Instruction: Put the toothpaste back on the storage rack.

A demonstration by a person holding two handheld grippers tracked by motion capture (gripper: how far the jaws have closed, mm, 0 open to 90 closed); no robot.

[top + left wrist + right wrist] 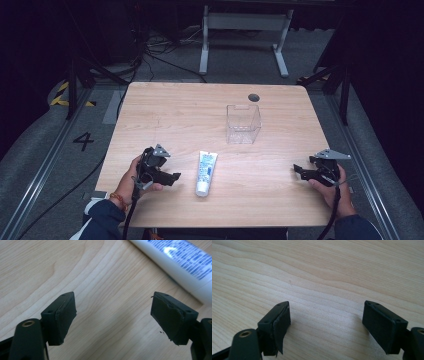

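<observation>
Two grippers poised over a wooden table [150, 115], a tube lying between them.

The left gripper [172, 177] sits low at the near left with its jaws spread wide and nothing between them; in the left gripper view the white tube with blue print [180, 262] lies just beyond its right jaw. The right gripper [298, 171] hangs at the near right, well apart from the tube, jaws likewise wide over bare wood. A clear plastic box [243, 123] stands farther back, beyond the tube.
</observation>
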